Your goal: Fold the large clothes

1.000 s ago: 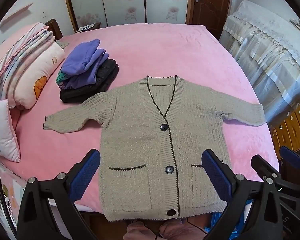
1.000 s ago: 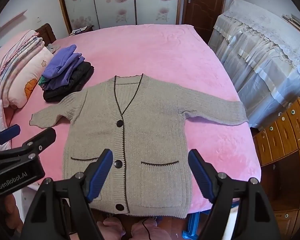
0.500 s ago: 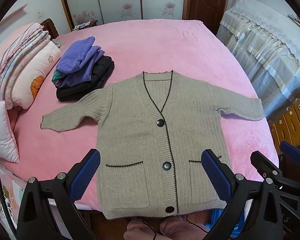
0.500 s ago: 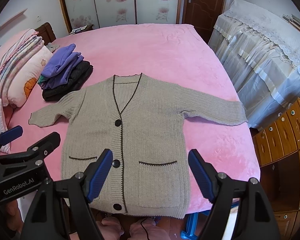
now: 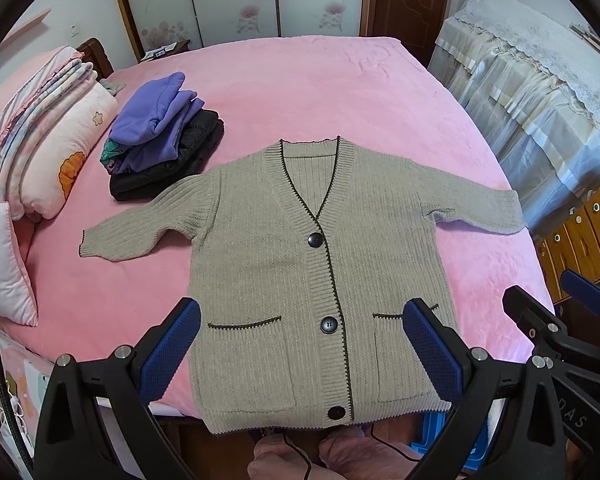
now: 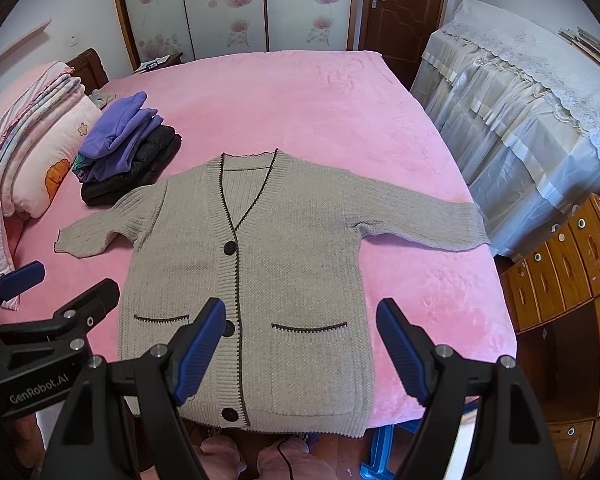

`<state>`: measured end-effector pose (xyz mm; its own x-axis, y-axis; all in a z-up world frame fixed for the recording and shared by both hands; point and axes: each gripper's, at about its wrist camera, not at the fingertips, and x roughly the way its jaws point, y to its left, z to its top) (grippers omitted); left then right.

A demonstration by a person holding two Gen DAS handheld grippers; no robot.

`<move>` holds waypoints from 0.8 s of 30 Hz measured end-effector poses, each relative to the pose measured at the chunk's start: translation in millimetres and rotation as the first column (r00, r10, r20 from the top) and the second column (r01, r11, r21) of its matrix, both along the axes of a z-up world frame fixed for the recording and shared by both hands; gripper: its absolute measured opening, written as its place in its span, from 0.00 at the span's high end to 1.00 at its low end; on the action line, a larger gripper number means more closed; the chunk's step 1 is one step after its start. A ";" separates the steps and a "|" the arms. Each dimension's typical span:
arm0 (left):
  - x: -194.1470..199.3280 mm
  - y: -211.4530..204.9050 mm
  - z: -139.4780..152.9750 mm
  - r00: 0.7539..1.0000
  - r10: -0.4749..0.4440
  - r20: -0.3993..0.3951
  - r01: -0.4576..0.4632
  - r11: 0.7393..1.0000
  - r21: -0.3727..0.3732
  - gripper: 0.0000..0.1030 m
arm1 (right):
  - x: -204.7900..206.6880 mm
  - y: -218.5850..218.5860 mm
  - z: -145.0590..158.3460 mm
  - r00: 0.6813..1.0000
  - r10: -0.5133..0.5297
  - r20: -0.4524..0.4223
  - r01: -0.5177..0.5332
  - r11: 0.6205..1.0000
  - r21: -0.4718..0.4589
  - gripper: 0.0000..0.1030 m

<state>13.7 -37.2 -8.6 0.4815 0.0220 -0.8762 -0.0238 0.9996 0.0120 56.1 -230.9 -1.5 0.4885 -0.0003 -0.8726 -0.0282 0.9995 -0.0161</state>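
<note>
left gripper point(image 5: 300, 344): jaws spread wide, empty, above cardigan hem
right gripper point(image 6: 302, 344): jaws spread wide, empty, above hem
cardigan point(image 5: 312, 264): flat on bed point(image 5: 308, 80), buttoned, sleeves out at 3 and 9 o'clock
folded clothes point(image 5: 160, 136): stacked at 10 o'clock from cardigan
pillows point(image 5: 48, 136): 9 o'clock edge

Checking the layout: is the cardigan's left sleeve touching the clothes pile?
Apart. The left wrist view shows pink bed between the sleeve and the pile.

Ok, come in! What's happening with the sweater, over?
Left tool open, right tool open, both empty above the hem. Cardigan flat on the bed, buttoned, sleeves out, unfolded. Clothes pile beside the left sleeve, not touching.
</note>
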 end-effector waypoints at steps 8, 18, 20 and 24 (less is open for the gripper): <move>-6.1 -4.0 1.8 1.000 0.014 -0.005 -0.014 1.000 0.005 0.02 | -0.4 -3.4 4.8 0.999 0.025 0.024 -0.025 1.000 0.016 0.25; -16.9 -14.0 4.8 0.999 0.050 -0.004 -0.050 0.999 0.010 0.02 | 0.5 -12.0 5.1 0.998 0.062 0.028 -0.063 0.997 0.037 0.26; -18.2 -14.4 4.9 0.998 0.056 -0.006 -0.055 0.998 0.011 0.02 | -0.2 -13.5 4.5 0.997 0.069 0.028 -0.070 0.997 0.041 0.27; -20.4 -15.2 5.5 0.998 0.065 -0.007 -0.065 0.998 0.003 0.02 | -1.8 -15.0 3.6 0.996 0.082 0.023 -0.083 0.995 0.048 0.28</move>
